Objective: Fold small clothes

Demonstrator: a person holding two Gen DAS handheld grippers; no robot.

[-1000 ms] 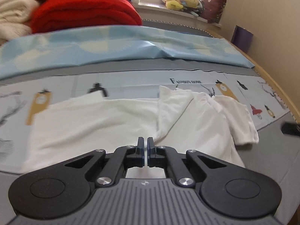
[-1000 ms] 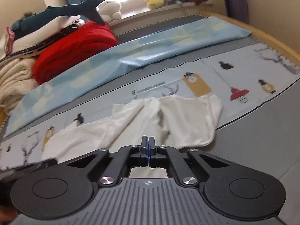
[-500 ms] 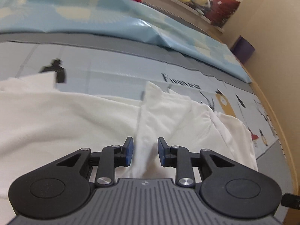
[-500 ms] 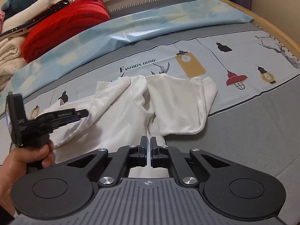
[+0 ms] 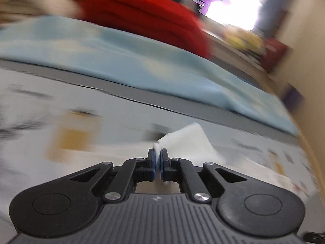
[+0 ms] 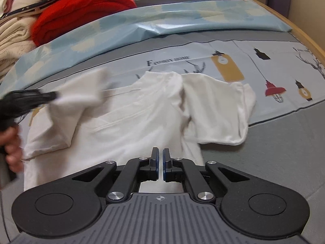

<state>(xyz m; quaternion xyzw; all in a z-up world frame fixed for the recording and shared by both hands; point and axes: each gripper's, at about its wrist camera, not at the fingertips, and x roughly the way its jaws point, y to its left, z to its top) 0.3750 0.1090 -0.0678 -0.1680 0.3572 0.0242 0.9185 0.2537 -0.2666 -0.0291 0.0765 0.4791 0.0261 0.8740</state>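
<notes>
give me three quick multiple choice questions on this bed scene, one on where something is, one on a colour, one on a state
1. Where does the white shirt lie?
A. on the printed sheet
B. on top of the red blanket
C. on the floor

2. What colour is the folded blanket at the head of the bed?
A. green
B. red
C. black

3. What is the left claw doing?
A. standing wide open above bare sheet
B. pinched shut on white shirt cloth
C. holding a plush toy

Answers:
1. A, the shirt is spread over the sheet with the lamp drawings.
2. B, the thick folded blanket beside the cream pile is bright red.
3. B, a white corner of cloth sticks out from between the closed pads in the left wrist view.
</notes>
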